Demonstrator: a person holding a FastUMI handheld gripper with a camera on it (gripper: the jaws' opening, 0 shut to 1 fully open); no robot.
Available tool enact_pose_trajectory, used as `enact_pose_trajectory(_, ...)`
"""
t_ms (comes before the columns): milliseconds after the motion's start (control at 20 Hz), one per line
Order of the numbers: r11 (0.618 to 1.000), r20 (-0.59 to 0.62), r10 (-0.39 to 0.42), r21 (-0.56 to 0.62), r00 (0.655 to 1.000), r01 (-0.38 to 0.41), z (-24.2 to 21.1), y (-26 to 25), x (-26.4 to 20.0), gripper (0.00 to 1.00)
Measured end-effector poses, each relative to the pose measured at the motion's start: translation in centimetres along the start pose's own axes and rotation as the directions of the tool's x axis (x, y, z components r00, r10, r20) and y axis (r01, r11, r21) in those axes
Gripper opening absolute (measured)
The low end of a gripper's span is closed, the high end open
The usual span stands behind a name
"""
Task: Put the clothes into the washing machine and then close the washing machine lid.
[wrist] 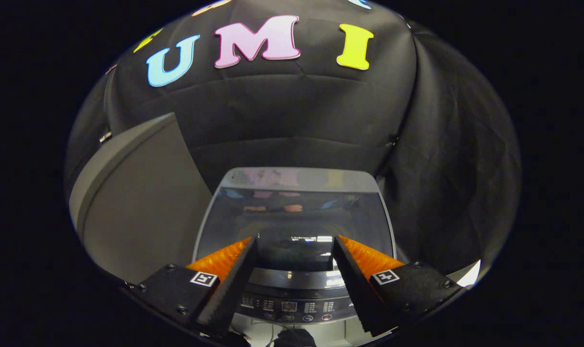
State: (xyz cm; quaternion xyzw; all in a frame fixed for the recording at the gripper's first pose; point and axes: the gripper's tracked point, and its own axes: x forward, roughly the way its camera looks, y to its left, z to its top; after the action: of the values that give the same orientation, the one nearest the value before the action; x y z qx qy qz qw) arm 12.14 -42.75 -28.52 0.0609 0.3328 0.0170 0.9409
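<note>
Hand-held gripper (294, 241) hung wide apart, empty, above washing machine (294, 289) w/ glass lid (294, 212) looking down; risk: fingers knock control panel (292, 306) if lowered carelessly.

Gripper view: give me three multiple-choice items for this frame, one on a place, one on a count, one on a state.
1. Where is the control panel?
A. between the fingers, nearer than the lid
B. on the booth wall
C. left of the grey panel

2. How many fingers reach ahead?
A. one
B. two
C. three

3. What state is the washer lid in?
A. removed
B. propped upright
C. down, closed

Answers:
1 A: the button row sits between the fingers, below the lid.
2 B: the gripper has a pair, apart and holding nothing.
3 C: its glass lies flat over the washer, reflecting the booth.
</note>
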Motion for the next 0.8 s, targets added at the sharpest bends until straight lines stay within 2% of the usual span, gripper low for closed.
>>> enact_pose_trajectory(200,1.0,0.193,0.018,0.014,0.981,-0.021,7.0,2.6,-3.0,1.0)
enact_pose_trajectory(500,1.0,0.419,0.013,0.009,0.908,-0.018,14.8,7.9,-9.9,1.0)
enact_pose_trajectory(600,0.999,0.46,0.014,0.021,0.888,-0.027,15.7,10.2,-11.9,1.0)
enact_pose_trajectory(800,0.997,0.485,0.034,0.037,0.874,-0.06,16.4,15.9,-14.7,1.0)
